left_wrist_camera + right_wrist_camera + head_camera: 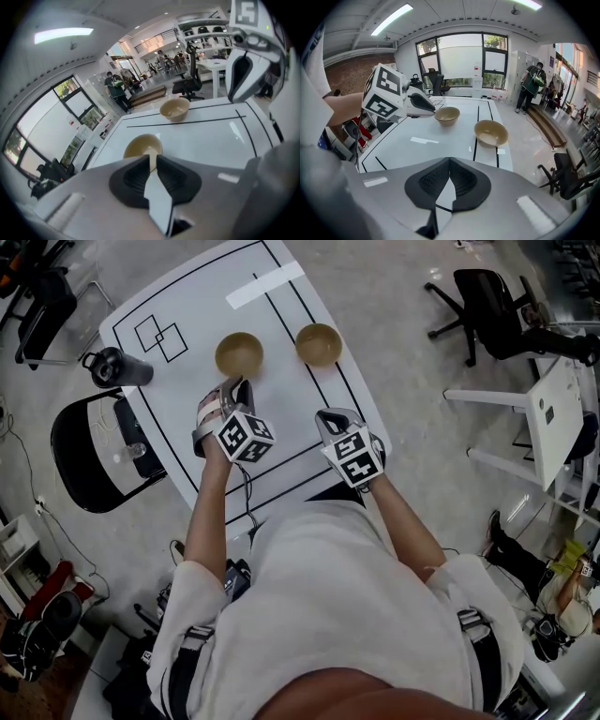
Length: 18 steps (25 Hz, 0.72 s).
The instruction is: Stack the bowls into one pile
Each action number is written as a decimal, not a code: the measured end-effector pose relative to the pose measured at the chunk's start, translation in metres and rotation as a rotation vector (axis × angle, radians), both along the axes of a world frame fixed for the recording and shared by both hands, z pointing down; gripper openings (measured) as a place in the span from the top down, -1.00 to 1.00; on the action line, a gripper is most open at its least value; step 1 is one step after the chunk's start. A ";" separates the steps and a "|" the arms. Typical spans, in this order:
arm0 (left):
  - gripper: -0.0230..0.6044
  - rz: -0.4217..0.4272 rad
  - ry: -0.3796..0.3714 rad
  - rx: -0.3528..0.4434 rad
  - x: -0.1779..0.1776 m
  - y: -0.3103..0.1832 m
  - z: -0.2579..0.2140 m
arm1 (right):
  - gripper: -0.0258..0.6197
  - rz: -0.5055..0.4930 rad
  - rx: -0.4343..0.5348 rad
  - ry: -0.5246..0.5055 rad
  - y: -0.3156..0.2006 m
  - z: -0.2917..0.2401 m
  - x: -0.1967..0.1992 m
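**A:** Where were the bowls?

**B:** Both on the white table, upright, not stacked. The left bowl and right bowl sat side by side w/ a clear gap between them, toward the far end. The right bowl lay across one of the black lines printed on the top.

**A:** Left gripper?

**B:** The left gripper hung over the table just short of the left bowl, pointing at it. In its own view the jaws stood a narrow slit apart w/ nothing between them. The bowl showed through the slit.

**A:** And the right?

**B:** The right gripper was nearer the person, well back from the right bowl, over the table's near edge. Jaw tips met, nothing held. Its view took in both bowls, plus the left gripper's tip close to the left bowl.

**A:** Anything else around?

**B:** A white tape strip lay at the far end of the table. A dark jug sat at the left edge. A black chair stood just beside that edge, on the floor.
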<state>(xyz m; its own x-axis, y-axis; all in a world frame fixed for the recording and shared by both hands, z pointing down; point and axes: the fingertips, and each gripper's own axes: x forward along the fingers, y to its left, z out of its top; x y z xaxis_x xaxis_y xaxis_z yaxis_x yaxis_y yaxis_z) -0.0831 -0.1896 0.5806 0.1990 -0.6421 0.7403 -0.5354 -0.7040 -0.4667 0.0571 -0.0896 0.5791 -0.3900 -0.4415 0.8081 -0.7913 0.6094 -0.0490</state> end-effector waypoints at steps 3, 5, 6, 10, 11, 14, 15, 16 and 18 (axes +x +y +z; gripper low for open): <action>0.91 -0.113 0.129 -0.021 -0.012 0.018 -0.010 | 0.92 -0.024 -0.010 -0.003 -0.003 0.002 -0.001; 0.92 -0.197 0.209 -0.052 -0.018 0.034 -0.013 | 0.92 -0.050 -0.018 -0.004 -0.006 0.002 -0.001; 0.92 -0.240 0.250 -0.067 -0.021 0.042 -0.014 | 0.92 -0.064 -0.016 -0.006 -0.007 0.002 -0.002; 0.92 -0.401 0.425 -0.121 -0.033 0.071 -0.019 | 0.92 -0.116 0.014 -0.006 -0.018 0.004 -0.007; 0.92 -0.431 0.462 -0.135 -0.034 0.078 -0.019 | 0.92 -0.126 0.023 0.003 -0.021 0.005 -0.006; 0.92 -0.494 0.520 -0.150 -0.036 0.095 -0.021 | 0.92 -0.161 0.067 0.051 -0.036 0.006 -0.002; 0.92 -0.511 0.527 -0.147 -0.037 0.099 -0.022 | 0.92 -0.178 0.088 0.074 -0.042 0.005 0.000; 0.92 -0.529 0.530 -0.143 -0.038 0.102 -0.022 | 0.92 -0.197 0.110 0.098 -0.047 0.004 0.001; 0.92 -0.557 0.534 -0.144 -0.041 0.108 -0.020 | 0.92 -0.228 0.145 0.142 -0.053 0.000 0.002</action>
<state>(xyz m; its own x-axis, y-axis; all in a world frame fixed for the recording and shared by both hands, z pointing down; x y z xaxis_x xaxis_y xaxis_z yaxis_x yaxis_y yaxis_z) -0.1240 -0.0817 0.5606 0.2286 -0.6567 0.7187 -0.9535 -0.3000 0.0292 0.0593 -0.1431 0.5796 -0.3796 -0.4701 0.7968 -0.6258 0.7648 0.1531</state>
